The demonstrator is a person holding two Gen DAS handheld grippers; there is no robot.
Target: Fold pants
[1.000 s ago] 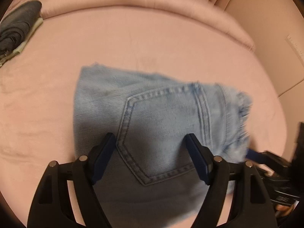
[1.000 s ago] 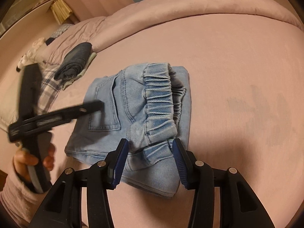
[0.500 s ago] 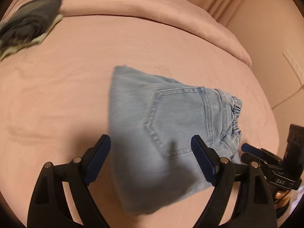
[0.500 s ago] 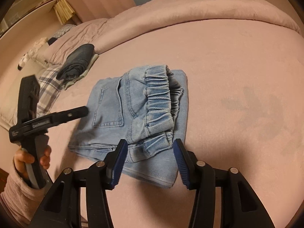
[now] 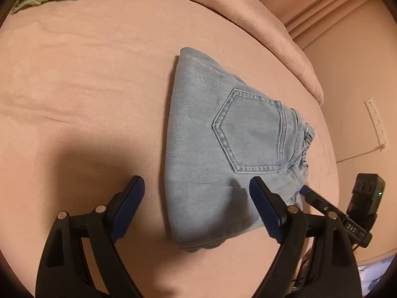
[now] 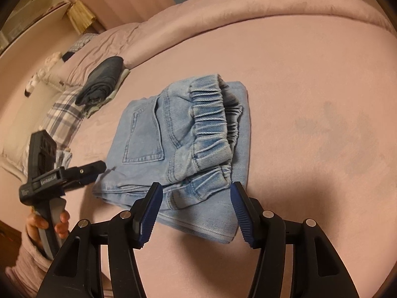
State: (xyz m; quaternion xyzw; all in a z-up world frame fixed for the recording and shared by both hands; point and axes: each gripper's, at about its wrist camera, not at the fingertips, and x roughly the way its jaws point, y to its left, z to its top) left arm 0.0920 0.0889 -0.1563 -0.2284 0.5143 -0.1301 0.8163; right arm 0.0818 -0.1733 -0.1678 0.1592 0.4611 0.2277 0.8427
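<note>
The light blue denim pants lie folded into a compact bundle on the pink bed, back pocket up; they also show in the right wrist view, elastic waistband facing me. My left gripper is open and empty, hovering just short of the bundle's near edge. My right gripper is open and empty, its jaws standing either side of the waistband corner without touching it. The left gripper shows from outside in the right wrist view, and the right one in the left wrist view.
A pile of dark folded clothes lies at the bed's far left beside a plaid pillow. A rolled pink duvet runs along the back. A wall with a socket strip is to the right.
Both grippers have drawn back from the folded pants, which now lie still. The left gripper has swung left and away; the right one has backed off slightly.
</note>
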